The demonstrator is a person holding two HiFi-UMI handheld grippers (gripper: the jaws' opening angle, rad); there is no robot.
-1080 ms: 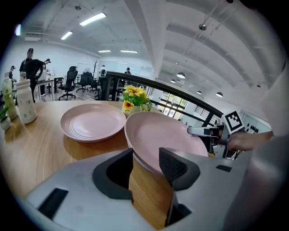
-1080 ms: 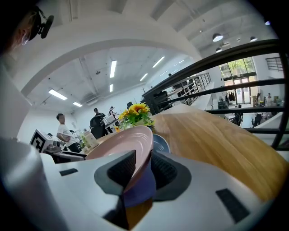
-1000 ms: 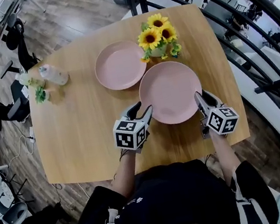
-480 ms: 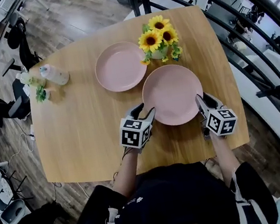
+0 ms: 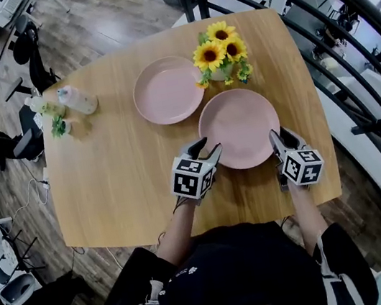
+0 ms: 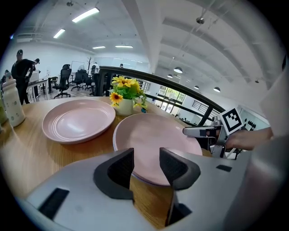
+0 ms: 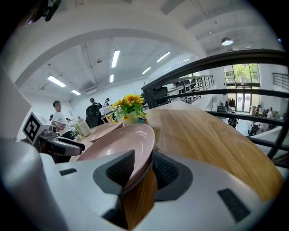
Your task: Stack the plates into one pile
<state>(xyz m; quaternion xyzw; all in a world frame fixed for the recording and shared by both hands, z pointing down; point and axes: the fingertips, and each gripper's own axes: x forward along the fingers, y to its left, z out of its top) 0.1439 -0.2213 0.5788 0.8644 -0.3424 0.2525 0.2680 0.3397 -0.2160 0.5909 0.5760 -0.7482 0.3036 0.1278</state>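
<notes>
Moved: our left hand-held gripper (image 5: 206,149) has slid in to the near plate (image 5: 239,128), its jaws just opening wider.
Tabletop (image 5: 106,170): carries both plates.
Near plate: round, face up, no long axis, between our grippers.
Far plate (image 5: 168,90): just beyond.
Right hand-held gripper (image 5: 281,138): clamps the near plate's right rim.
Left jaws: wide, left rim unpressed.

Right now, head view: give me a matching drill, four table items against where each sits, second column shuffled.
Things:
1. near plate
2. far plate
3. sunflowers
4. bottle

Places:
A. by the table's left edge
B. rim between the right gripper's jaws
C. standing in a pot at the table's far edge
D. lying right beside the sunflowers, on their left

Pairs: 1-B, 2-D, 3-C, 4-A
</notes>
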